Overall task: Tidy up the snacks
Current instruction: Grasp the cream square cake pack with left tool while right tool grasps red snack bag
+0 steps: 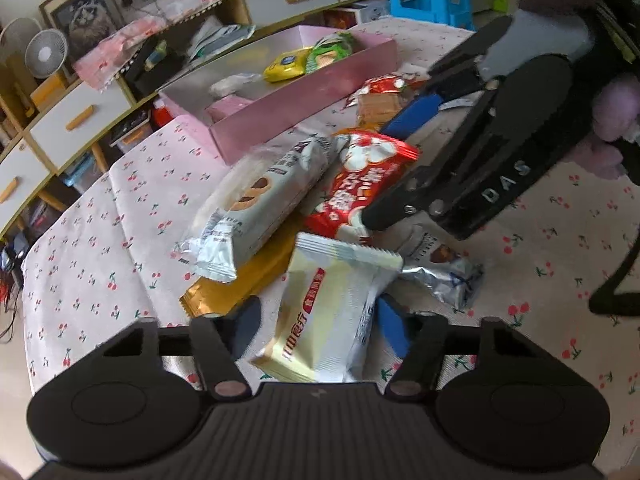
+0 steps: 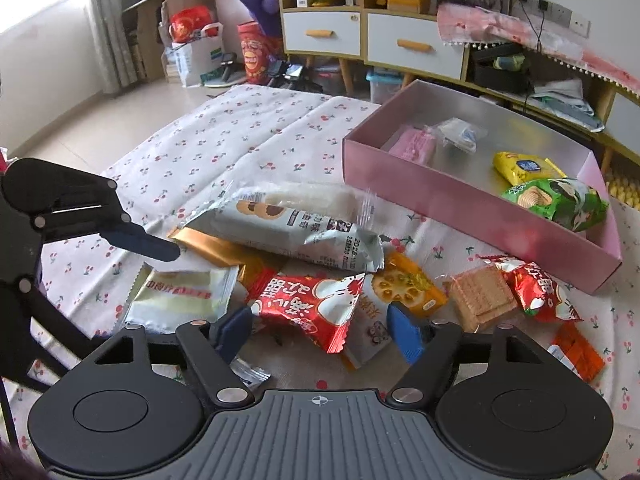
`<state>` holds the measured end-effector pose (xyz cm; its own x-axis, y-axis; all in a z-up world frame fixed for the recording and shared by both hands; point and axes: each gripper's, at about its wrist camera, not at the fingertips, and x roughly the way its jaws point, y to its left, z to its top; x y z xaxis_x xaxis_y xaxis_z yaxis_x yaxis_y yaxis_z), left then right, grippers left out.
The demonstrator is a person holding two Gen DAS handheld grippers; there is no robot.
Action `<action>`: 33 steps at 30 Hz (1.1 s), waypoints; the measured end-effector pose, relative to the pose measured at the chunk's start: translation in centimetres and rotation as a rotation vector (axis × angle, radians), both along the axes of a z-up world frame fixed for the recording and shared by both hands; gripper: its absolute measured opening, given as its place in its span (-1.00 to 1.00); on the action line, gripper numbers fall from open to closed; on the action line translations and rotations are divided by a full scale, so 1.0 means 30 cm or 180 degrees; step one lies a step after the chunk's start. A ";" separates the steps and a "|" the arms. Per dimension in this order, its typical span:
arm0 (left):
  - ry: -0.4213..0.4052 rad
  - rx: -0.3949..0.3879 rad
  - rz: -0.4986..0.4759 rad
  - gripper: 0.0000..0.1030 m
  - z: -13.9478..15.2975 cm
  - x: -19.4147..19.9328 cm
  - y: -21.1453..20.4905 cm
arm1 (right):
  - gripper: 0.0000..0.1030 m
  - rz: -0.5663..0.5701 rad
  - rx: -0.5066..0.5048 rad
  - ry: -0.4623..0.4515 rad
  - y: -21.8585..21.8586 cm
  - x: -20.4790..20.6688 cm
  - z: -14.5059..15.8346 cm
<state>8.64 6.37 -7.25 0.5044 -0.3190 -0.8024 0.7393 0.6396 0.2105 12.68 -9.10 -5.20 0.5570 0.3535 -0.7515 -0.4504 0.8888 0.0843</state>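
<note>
a cream wafer pack (image 1: 332,320) is seen between the spread fingers of the left gripper (image 1: 320,326), near left on the cherry-print cloth (image 1: 92,248); whether it is pinched cannot be told. its long axis runs near to far. to the right, a red pack (image 2: 308,304) lies under the right gripper (image 2: 320,334), set wide and empty. both are judged light, crinkly and slippery, best taken across the middle. the pink box (image 2: 472,204) waits far right.

A white cloth (image 2: 208,148) scattered with small red cherries; a pink box (image 2: 460,204) lined silver; red (image 2: 316,304), yellow (image 2: 520,168) and green (image 2: 560,200) snack packets.
</note>
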 end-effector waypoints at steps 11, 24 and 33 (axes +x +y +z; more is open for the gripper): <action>0.0239 0.0051 0.0772 -0.14 0.028 0.046 0.046 | -0.32 0.0256 0.0065 0.0204 0.023 -0.025 0.014; 0.0474 0.0048 0.1271 -0.11 0.025 0.077 0.075 | -0.25 0.0546 0.0063 0.0412 0.048 -0.065 0.030; 0.0591 -0.0053 0.1445 -0.06 0.025 0.085 0.092 | 0.22 0.0415 -0.0018 0.0203 0.024 -0.030 0.038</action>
<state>11.18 9.12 -6.50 0.4445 -0.1135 -0.8886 0.4091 0.9082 0.0886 11.77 -8.38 -4.07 0.4577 0.4154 -0.7861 -0.5559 0.8237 0.1116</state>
